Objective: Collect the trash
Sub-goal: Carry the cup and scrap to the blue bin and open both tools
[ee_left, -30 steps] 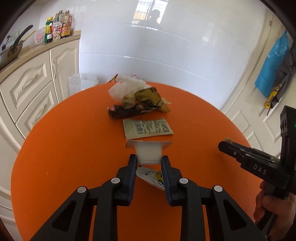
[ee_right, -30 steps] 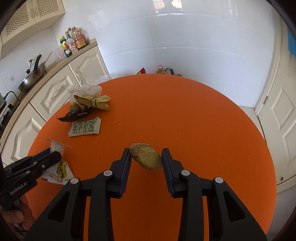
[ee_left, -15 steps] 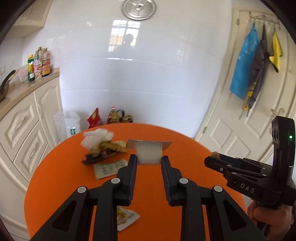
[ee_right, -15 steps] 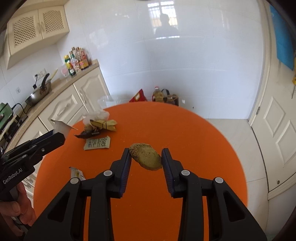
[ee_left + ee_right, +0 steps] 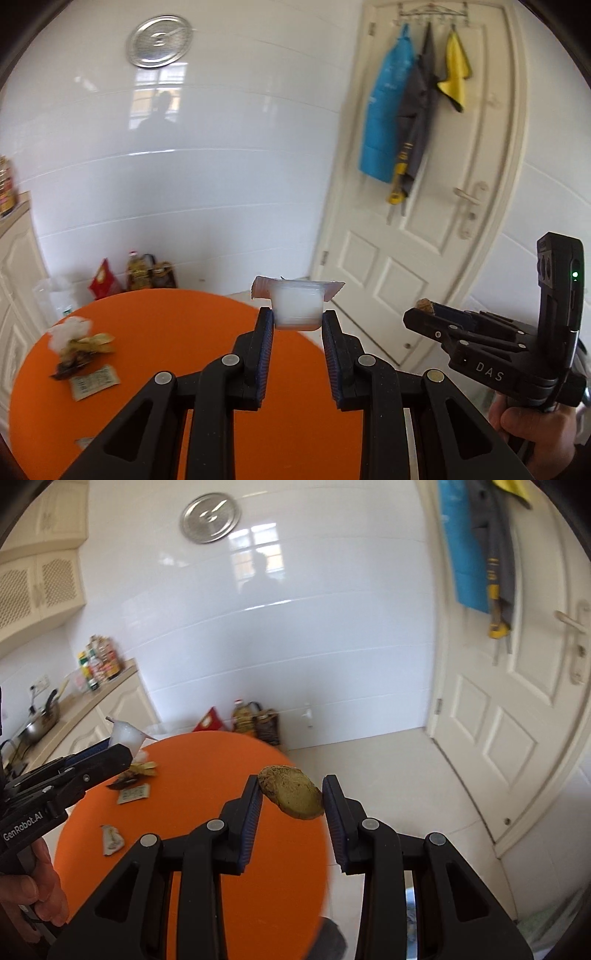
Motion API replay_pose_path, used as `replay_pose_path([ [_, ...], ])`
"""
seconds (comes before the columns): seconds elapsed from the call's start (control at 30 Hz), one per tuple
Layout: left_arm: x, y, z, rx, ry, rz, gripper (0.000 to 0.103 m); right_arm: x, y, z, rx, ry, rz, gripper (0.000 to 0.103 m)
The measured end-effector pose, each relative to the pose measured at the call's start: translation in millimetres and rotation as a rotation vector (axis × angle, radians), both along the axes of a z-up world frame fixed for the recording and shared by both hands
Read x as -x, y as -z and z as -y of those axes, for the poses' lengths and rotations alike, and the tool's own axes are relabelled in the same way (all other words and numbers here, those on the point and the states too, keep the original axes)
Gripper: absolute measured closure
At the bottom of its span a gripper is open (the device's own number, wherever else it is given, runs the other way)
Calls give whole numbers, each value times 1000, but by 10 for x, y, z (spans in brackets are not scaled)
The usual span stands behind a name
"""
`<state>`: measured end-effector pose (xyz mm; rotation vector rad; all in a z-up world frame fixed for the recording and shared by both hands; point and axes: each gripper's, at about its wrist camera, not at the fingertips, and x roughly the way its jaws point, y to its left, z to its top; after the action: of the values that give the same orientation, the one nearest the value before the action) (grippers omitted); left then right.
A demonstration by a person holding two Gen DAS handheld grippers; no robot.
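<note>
While both pieces of trash were carried clear of the round orange surface (image 5: 177, 332), each was kept pinched between narrowly parted pads, presumably so neither would drop before a bin was reached. The left tool (image 5: 297, 320) was closed on a small translucent white plastic cup (image 5: 297, 307), gripped by its side walls with its peeled lid flap upward, probably to keep any residue inside. The right tool (image 5: 291, 794) was clamped on a flat brownish-green dried scrap (image 5: 291, 792), held tilted above the surface's near edge. Left on the surface, beyond both tools, were a heap of white tissue and yellow-brown wrappers (image 5: 79, 345), a printed pale green sachet (image 5: 94, 382) and a crumpled small packet (image 5: 110, 840). No bin was clearly seen.
</note>
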<state>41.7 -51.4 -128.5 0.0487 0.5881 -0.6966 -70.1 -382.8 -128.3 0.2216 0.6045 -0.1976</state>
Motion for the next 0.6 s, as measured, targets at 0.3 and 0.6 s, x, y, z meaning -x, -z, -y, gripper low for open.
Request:
replay_pose_path([
  [0.3,-229,164,1094,-45,277,-95,80,964,204,1090,-24,274,-45,69],
  [0.6,-478,738,2202,-193,440,-265,80,1361,1146,1944,-176,436,-196,69],
])
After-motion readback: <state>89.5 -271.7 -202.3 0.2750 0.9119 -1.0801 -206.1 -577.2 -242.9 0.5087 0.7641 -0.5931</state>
